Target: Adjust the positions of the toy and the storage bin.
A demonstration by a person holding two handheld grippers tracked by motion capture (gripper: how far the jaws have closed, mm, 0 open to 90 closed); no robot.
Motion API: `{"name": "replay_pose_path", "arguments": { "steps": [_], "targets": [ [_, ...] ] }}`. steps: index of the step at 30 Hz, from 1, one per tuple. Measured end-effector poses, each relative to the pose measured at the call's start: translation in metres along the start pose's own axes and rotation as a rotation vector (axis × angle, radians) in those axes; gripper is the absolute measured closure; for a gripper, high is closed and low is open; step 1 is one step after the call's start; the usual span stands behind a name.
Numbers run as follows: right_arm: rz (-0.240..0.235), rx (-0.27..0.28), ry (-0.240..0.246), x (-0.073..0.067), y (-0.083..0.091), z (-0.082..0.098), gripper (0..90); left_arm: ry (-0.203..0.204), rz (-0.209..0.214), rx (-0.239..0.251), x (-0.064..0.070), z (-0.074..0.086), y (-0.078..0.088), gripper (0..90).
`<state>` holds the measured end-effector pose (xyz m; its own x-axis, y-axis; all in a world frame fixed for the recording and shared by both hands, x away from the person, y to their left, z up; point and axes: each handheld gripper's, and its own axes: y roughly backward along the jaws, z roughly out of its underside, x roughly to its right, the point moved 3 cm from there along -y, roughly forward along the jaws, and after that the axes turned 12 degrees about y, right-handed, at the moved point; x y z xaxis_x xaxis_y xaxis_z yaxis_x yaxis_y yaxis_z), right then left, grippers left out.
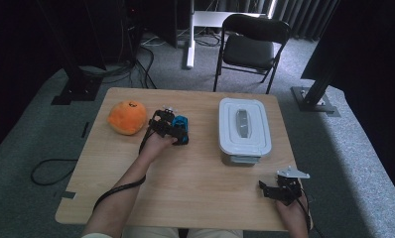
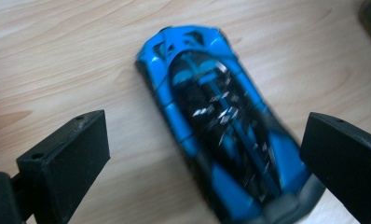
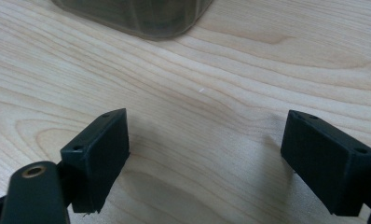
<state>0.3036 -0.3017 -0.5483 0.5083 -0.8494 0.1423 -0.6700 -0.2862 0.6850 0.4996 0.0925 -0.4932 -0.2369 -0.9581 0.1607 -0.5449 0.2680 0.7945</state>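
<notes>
Blue toy car (image 2: 221,126) between spread jaws of left gripper (image 2: 207,154).

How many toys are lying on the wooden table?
2: a blue toy car between the open left gripper jaws, and an orange round plush toy at the table's far left.

left tool (image 2: 207,154) | jaws wide (untouching) | astride blue toy car (image 2: 221,135) | table (image 2: 58,56)

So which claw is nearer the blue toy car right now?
Left. The left claw hangs right over the blue toy car, jaws open on either side of it. The right claw sits open at the table's near right corner, past the lidded container.
</notes>
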Motion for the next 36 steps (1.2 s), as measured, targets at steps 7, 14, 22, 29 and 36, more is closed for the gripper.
{"name": "replay_pose_path", "arguments": {
  "steps": [7,14,22,29,36],
  "targets": [
    [0.0,0.0,0.001,0.0,0.0,0.0,14.9,0.026,-0.036,-0.029,0.009,-0.009,-0.019,2.1],
    [0.0,0.0,0.0,0.0,0.0,0.0,14.9,0.038,-0.084,-0.042,0.014,-0.013,-0.037,2.1],
    [0.0,0.001,0.0,0.0,0.0,0.0,15.2,0.049,-0.13,-0.06,0.021,-0.01,-0.048,2.2],
    [-0.003,0.005,0.004,0.0,0.0,0.0,16.7,0.018,-0.161,-0.099,0.022,-0.004,-0.053,5.3],
    [0.002,0.005,0.001,0.0,0.0,0.0,16.8,0.042,-0.137,-0.088,0.019,-0.002,-0.051,10.0]
  ]
}}
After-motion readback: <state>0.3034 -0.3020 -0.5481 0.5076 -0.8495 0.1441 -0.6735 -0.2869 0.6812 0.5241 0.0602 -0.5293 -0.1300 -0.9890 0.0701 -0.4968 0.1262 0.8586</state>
